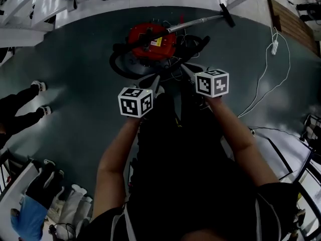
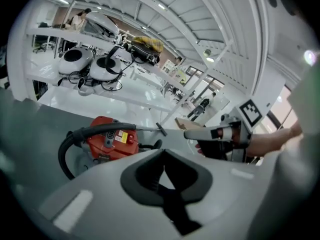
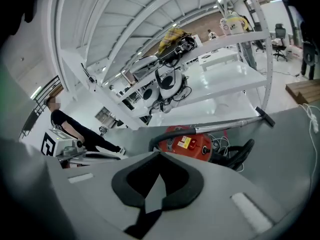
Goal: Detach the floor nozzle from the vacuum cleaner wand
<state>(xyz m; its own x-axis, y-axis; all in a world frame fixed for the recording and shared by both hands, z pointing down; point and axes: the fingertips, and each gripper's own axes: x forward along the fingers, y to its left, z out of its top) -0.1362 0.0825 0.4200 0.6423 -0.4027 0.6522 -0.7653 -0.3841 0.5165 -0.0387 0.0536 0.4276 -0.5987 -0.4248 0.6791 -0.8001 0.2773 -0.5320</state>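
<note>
A red canister vacuum cleaner stands on the dark floor ahead of me. Its black hose loops round its left side. The metal wand runs up to the right and ends in the black floor nozzle, still joined to it. My left gripper and right gripper hover side by side just short of the vacuum cleaner, both shut and empty. The left gripper view shows the vacuum cleaner and nozzle beyond its shut jaws. The right gripper view shows the wand and nozzle.
A person in black stands at the left. A white cable with a power strip trails on the right, near a wooden board. White frames and shelves with white devices stand behind the vacuum cleaner. Bags and gear lie at the lower left.
</note>
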